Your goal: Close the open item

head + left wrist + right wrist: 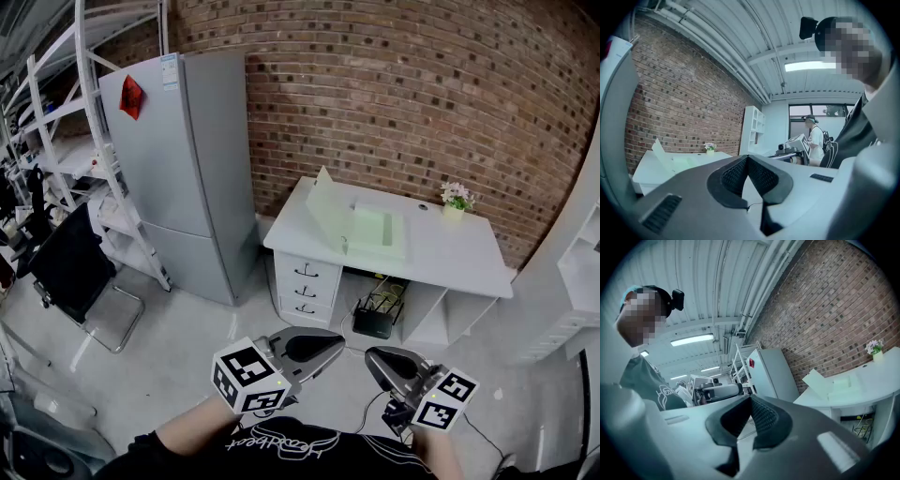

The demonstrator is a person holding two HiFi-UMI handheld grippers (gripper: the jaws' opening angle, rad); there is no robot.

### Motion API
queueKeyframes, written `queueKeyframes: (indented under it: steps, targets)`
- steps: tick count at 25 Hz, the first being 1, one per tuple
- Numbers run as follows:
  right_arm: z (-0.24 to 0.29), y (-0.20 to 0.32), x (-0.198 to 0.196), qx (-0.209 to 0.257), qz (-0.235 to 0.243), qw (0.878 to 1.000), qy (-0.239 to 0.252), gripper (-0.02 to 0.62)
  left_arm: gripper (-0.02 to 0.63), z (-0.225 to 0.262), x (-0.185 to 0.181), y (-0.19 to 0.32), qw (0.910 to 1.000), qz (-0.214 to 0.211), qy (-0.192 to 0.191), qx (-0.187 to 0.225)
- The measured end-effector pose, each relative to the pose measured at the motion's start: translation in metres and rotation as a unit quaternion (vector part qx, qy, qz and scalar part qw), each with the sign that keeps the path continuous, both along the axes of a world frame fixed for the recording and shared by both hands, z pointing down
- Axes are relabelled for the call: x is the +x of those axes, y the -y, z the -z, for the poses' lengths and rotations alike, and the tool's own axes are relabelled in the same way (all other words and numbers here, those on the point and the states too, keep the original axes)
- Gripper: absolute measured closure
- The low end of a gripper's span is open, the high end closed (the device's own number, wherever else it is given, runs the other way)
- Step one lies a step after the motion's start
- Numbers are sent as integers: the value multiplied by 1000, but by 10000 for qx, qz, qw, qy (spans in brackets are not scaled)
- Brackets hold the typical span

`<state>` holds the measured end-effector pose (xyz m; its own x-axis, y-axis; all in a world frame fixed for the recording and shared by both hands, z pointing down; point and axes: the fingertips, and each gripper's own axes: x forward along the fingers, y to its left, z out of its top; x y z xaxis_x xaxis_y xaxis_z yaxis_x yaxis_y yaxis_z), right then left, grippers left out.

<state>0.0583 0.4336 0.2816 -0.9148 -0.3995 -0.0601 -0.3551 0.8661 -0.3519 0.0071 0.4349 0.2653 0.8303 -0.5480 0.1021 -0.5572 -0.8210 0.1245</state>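
Observation:
A pale green box lies open on the white desk, its lid standing up at the left side. Both grippers are held low and near me, well short of the desk. My left gripper is shut with nothing between its jaws, and so is my right gripper. The left gripper view shows its jaws meeting, with the box far off at the left. In the right gripper view the jaws touch too, and the box lies far off at the right.
A grey fridge stands left of the desk against the brick wall. A black chair and white racks fill the left side. A flower pot sits on the desk's back right; drawers are under it. A person stands behind.

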Motion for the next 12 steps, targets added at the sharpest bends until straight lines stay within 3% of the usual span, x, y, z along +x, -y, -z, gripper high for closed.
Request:
queueKeyframes:
  steps: [12]
  targets:
    - [-4,11,4,-247,-79,9992,297,592,604,-11,-8,5,9997,146,-6,-179]
